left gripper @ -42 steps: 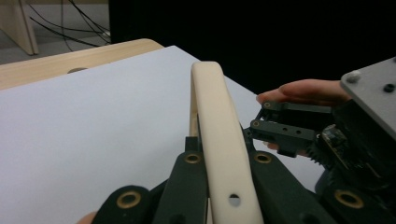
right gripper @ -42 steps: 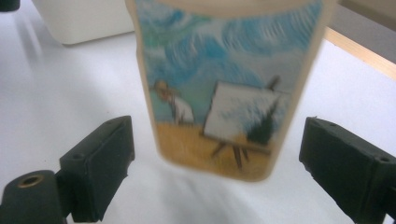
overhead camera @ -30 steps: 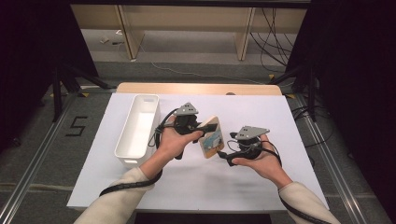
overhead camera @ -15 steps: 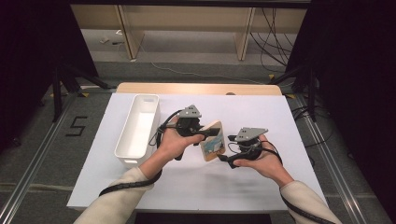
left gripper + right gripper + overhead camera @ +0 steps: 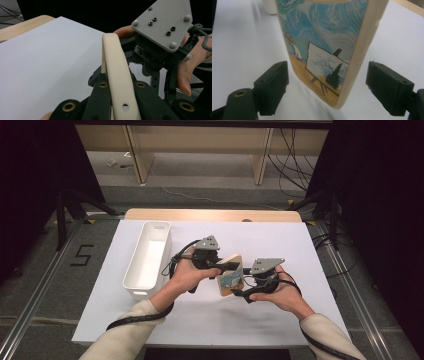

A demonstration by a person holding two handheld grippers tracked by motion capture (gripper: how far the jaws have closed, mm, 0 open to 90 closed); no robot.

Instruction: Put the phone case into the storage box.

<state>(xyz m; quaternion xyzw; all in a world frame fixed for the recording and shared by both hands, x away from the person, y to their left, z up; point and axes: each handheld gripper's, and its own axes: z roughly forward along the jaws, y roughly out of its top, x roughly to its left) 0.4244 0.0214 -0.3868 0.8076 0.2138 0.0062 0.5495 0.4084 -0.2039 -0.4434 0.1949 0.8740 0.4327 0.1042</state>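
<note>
A cream-edged phone case (image 5: 231, 276) with a painted blue sky and an easel on it (image 5: 324, 37) hangs above the white table top between both hands. My left gripper (image 5: 227, 266) is shut on the case's long edge (image 5: 117, 65), its jaws clamping the cream rim. My right gripper (image 5: 240, 287) faces it from the right. Its two pads (image 5: 274, 85) stand apart on either side of the case's lower end without touching it. Those jaws have just been closing, with the case between them.
A long white bin (image 5: 131, 270) stands at the left of the white sheet (image 5: 300, 250), close to my left forearm. The wooden table edge (image 5: 210, 214) runs along the back. The right gripper's grey plate (image 5: 162, 22) and the hand holding it sit just beyond the case.
</note>
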